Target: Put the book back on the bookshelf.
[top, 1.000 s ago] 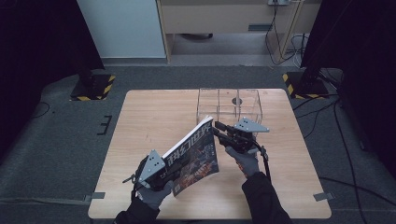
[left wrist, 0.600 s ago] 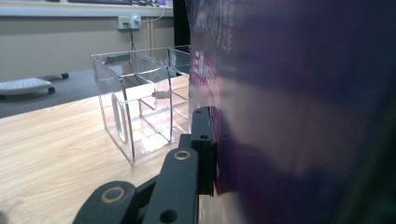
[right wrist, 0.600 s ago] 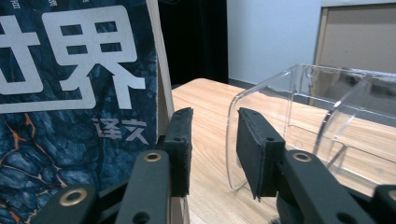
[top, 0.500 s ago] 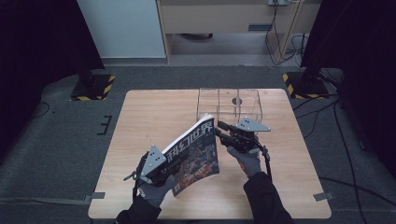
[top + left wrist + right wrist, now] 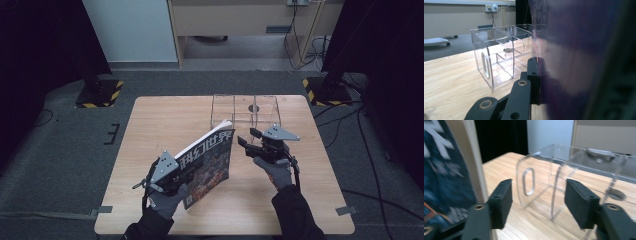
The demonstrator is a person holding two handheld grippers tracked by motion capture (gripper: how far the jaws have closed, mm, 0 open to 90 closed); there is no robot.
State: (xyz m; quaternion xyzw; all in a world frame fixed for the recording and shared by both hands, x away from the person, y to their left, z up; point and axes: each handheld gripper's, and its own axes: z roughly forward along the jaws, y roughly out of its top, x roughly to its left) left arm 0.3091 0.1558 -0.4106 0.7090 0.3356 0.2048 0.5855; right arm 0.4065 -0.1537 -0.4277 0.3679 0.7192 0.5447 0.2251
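Two grippers: one on the magazine, one free of it.
Left gripper (image 5: 186, 176): jaws clamped on the magazine (image 5: 209, 160), near its lower edge, holding it tilted above the table (image 5: 150, 120).
Right gripper (image 5: 244, 143): jaws apart, just been opening, nothing between them; magazine just beside its left jaw.
Clear acrylic organizer (image 5: 245, 111): beyond the right jaws.

Magazine (image 5: 584, 60) blurred, cut off at right edge, hides one jaw of left gripper (image 5: 534, 82).

Right tongs (image 5: 246, 141) off magazine (image 5: 207, 160), apart.
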